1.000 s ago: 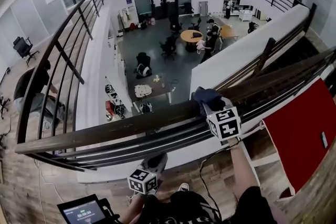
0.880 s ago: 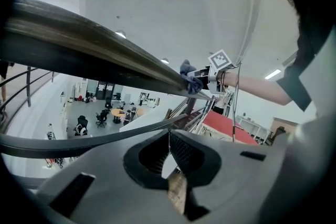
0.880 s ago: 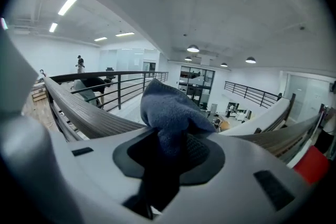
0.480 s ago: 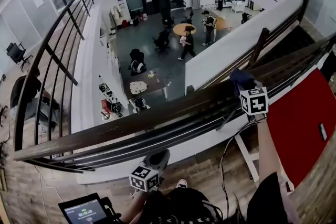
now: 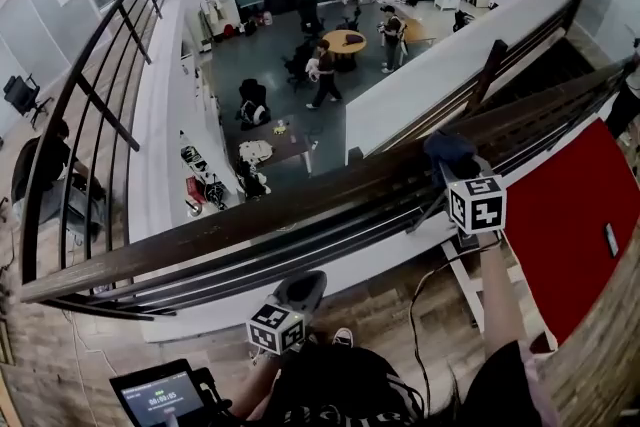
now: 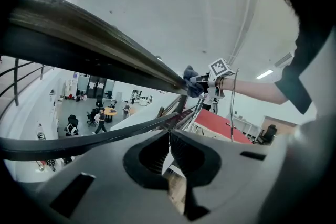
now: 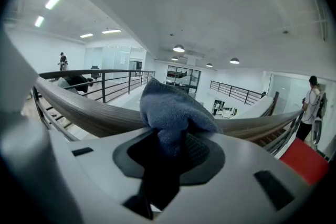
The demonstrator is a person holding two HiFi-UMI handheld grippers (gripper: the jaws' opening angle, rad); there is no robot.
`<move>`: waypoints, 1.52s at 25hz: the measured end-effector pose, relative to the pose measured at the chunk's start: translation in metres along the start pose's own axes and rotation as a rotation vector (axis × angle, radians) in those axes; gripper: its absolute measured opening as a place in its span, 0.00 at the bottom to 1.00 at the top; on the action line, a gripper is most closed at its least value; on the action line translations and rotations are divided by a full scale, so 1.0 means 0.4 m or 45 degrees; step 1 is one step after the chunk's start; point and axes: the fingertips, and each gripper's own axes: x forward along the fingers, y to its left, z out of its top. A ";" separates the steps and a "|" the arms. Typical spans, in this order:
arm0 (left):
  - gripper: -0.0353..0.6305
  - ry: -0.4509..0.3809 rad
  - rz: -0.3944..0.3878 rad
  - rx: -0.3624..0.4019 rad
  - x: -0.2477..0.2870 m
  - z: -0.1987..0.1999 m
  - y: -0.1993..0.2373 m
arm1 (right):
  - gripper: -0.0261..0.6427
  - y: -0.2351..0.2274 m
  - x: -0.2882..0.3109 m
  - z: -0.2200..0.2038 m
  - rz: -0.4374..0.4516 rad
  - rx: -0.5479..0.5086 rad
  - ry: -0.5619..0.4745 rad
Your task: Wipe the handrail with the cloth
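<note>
A: Whereabouts of the cloth [image 7: 173, 107]?
B: Bunched up, blue-grey, pressed onto the top of the handrail [image 5: 250, 225], toward its right end in the head view. Clamped in the right gripper [image 7: 176, 140], closed tight on the lower fold, with the upper part bulging out above.

A: And the left gripper [image 6: 169, 147]?
B: Held low, below the handrail and well left of the cloth, close to the person's body. Closed up completely, tips touching, nothing held. Clear of the handrail.

A: Look of the handrail?
B: Dark wood, broad, running from lower left to upper right across the head view. Thin dark bars [image 5: 300, 260] just beneath, following the same line.

A: Beyond the handrail?
B: Open drop to a lower floor, with a round table [image 5: 345, 40], chairs, and a few people standing or walking. White-topped wall slanting up on the far side.

A: On the near side?
B: Red panel [image 5: 570, 225] under the handrail's right end, just right of the right gripper's marker cube. Wood floor underfoot. Small screen [image 5: 160, 400] at bottom left, below the left gripper. Cable [image 5: 418, 315] hanging down from the right gripper beside the forearm.

A: Anything more in the right gripper view?
B: One person [image 7: 311, 107] standing at the far right, past the handrail's curve. Ceiling lights overhead.
</note>
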 end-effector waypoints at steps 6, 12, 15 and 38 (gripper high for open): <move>0.05 0.016 -0.018 -0.004 -0.014 -0.030 0.002 | 0.20 0.228 -0.019 -0.112 0.184 -0.009 0.063; 0.05 0.021 -0.025 -0.017 -0.053 -0.060 0.020 | 0.20 0.476 -0.005 -0.193 0.352 -0.011 0.138; 0.05 0.032 -0.018 -0.034 -0.089 -0.098 0.069 | 0.20 0.632 0.029 -0.233 0.434 -0.025 0.184; 0.05 0.037 0.031 -0.189 -0.159 -0.241 0.352 | 0.20 1.028 0.279 -0.316 0.533 -0.173 0.306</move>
